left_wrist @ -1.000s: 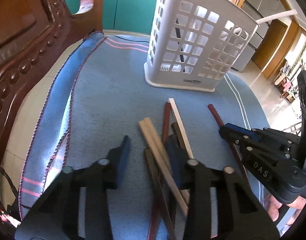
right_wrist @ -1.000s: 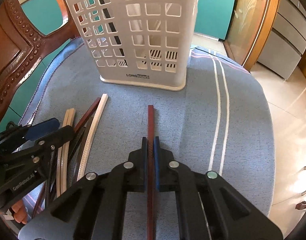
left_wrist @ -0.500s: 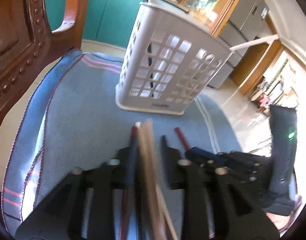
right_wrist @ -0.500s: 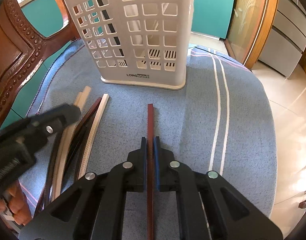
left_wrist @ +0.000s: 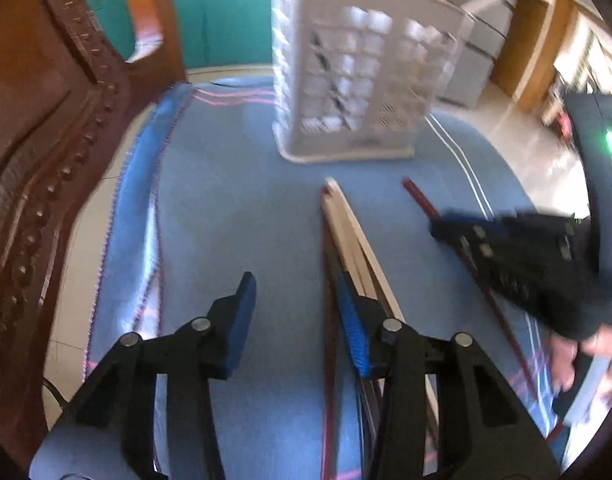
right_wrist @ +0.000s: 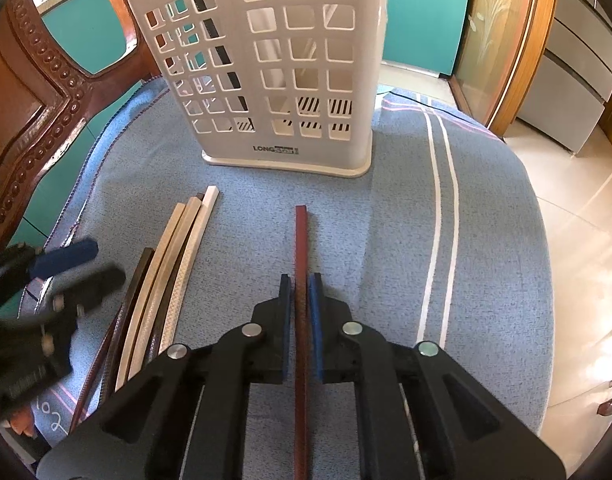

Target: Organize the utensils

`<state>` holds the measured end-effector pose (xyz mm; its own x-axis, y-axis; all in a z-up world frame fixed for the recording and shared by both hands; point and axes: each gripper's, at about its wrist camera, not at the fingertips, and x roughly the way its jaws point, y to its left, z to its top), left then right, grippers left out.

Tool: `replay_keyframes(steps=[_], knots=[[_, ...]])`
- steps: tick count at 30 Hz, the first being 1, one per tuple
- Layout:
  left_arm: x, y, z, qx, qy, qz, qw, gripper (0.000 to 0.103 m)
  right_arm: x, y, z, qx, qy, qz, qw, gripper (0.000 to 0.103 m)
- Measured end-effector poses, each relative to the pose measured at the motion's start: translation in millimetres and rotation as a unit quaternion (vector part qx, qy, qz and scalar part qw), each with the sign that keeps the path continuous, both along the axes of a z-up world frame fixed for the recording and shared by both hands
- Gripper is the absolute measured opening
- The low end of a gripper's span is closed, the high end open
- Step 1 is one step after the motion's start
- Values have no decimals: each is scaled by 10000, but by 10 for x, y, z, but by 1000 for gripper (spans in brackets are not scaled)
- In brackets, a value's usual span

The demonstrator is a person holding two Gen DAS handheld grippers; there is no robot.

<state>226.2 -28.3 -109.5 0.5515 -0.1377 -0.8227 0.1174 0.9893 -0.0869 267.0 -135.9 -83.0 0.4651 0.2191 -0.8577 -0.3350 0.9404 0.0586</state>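
A white slotted utensil basket (right_wrist: pixel 273 76) stands upright on the blue cloth (right_wrist: pixel 386 240); it also shows in the left wrist view (left_wrist: pixel 358 76). My right gripper (right_wrist: pixel 299 280) is shut on a dark red chopstick (right_wrist: pixel 301 240) that points at the basket. A bundle of pale and dark chopsticks (right_wrist: pixel 173 264) lies on the cloth to its left. My left gripper (left_wrist: pixel 293 300) is open and empty, its right finger beside the bundle (left_wrist: pixel 354 236). A dark stick leans inside the basket's left compartment.
A carved wooden chair back (right_wrist: pixel 29 120) rises at the left, also in the left wrist view (left_wrist: pixel 45 140). The cloth's edge drops to a tiled floor (right_wrist: pixel 586 240) on the right. Teal cabinets (right_wrist: pixel 422 16) stand behind the basket.
My left gripper has opened and shifted left, and the pale chopsticks it was closing on now lie by its right finger. The right gripper keeps its grip on the red chopstick.
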Motion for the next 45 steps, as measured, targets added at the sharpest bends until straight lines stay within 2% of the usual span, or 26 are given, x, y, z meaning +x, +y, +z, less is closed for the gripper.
replay_keyframes(steps=[3, 4, 10, 12, 13, 17, 21, 26, 28, 33, 35, 39, 41, 43, 45], knots=[[-41, -95, -52, 104, 171, -283, 9994, 42, -4, 31, 2, -38, -22, 19, 10000, 16], [-93, -68, -73, 203, 172, -302, 9992, 42, -4, 42, 1, -52, -30, 22, 10000, 17], [-99, 34, -104, 220, 301, -204, 9991, 39, -3, 115, -2, -117, -86, 52, 9999, 24], [-100, 38, -96, 218, 252, -176, 9993, 30, -9, 131, -3, -134, -99, 71, 9998, 26], [-119, 63, -81, 190, 231, -182, 9994, 19, -15, 142, -7, -139, -104, 75, 9998, 27], [-90, 139, -61, -166, 208, -160, 9995, 7, -33, 183, -20, -179, -147, 113, 9997, 30], [-44, 267, -36, -624, 108, 82, 9980, 7, -32, 186, -22, -150, -139, 119, 9997, 30], [-70, 354, 65, -651, -126, 330, 9973, 7, -42, 144, -20, -91, -112, 114, 9998, 30], [-74, 358, 92, -476, -175, 400, 9979, 7, -42, 120, -16, -72, -98, 108, 9999, 30], [29, 327, -53, -101, 93, 541, 9984, 7, -39, 149, -13, -257, -151, 165, 9994, 31], [69, 288, -60, 88, 78, 552, 9984, 8, -30, 183, -18, -315, -181, 147, 9992, 32], [140, 239, -40, 259, 112, 597, 9978, 10, -6, 228, -22, -380, -193, 164, 9990, 32], [195, 199, -41, 317, 153, 628, 9974, 11, 5, 254, -23, -373, -176, 232, 9989, 28], [234, 181, -37, 343, 182, 642, 9972, 11, 20, 267, -21, -232, -114, 296, 9992, 7], [228, 220, -23, 243, 171, 643, 9975, 7, 19, 265, -18, -132, -88, 324, 9993, 7]])
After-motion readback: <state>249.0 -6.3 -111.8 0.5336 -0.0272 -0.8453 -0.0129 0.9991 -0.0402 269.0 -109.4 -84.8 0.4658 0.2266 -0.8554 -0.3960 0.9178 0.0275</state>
